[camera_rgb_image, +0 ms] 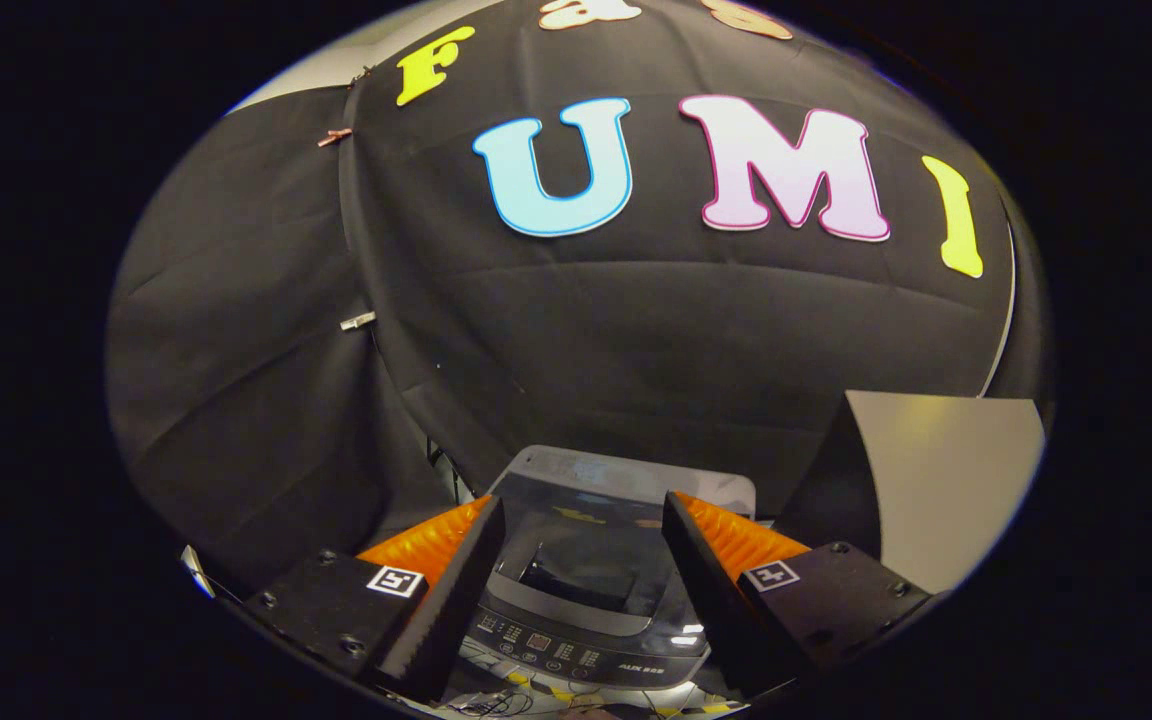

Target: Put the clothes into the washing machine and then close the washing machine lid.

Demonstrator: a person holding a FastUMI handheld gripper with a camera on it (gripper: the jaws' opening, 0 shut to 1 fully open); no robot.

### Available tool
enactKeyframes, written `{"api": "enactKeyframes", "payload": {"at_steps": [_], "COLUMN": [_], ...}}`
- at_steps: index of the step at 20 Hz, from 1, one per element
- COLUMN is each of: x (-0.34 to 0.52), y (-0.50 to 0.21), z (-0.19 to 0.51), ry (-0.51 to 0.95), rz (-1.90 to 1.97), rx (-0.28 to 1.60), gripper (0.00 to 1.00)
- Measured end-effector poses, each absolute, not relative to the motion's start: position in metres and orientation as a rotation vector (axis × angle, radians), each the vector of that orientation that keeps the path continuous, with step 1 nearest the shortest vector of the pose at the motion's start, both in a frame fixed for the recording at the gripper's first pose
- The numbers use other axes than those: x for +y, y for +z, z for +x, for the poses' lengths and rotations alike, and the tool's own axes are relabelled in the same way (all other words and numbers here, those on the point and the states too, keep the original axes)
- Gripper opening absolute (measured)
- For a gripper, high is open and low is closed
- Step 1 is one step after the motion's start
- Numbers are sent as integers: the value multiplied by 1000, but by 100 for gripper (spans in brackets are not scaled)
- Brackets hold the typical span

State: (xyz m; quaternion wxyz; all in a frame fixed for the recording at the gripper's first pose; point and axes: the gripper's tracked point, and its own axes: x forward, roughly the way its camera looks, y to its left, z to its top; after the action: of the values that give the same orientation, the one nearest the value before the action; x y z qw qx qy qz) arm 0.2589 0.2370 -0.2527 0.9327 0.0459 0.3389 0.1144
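Gripper: I saw my gripper (584, 560) hanging above the washer, fingers spread wide apart and holding nothing.
Washer: the washer (596, 590) sat between the fingers and a little beyond them, its control panel (546, 645) on the side nearest to me.
Lid: the lid (626, 475) stood raised at the back of the washer, so the drum opening (576, 575) was dark and open.
Clothes: I could not tell where they were.
Board: a pale board (946, 480) stood right of the washer.
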Motion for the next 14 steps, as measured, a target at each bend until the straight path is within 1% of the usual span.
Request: {"api": "enactKeyframes", "payload": {"at_steps": [14], "x": [154], "y": [-106], "z": [181], "ry": [289], "rz": [53], "rx": [424], "gripper": [99]}}
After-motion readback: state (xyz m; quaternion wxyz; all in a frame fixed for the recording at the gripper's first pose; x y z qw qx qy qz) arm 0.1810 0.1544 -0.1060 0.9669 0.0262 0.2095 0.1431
